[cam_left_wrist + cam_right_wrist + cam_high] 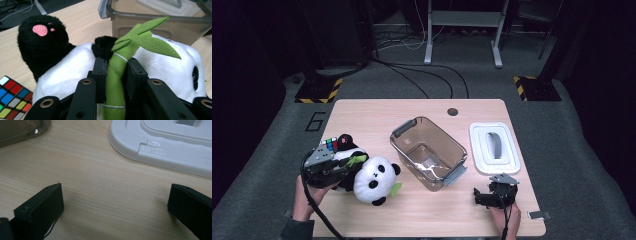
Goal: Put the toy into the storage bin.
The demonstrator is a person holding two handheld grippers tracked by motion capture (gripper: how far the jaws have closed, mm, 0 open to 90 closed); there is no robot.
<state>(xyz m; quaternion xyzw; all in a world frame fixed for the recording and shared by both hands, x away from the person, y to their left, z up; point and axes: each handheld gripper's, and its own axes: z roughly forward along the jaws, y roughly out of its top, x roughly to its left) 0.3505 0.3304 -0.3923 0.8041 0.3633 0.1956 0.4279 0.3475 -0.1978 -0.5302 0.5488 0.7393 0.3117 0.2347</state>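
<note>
A black and white panda plush lies on the left of the wooden table. My left gripper is shut on the plush's green bamboo stalk, one jaw pressing each side of it, and the stalk's leaves fan out past the jaws. A clear plastic bin stands open in the middle of the table. Its white lid lies flat to the right. Near the front right corner my right gripper rests low over bare wood, open, with nothing between its jaws.
A colour-tiled puzzle cube sits just behind the left gripper, beside the plush. In the right gripper view the lid's edge is close ahead, and the bin's corner is at the upper left. A round cable hole marks the table's far edge.
</note>
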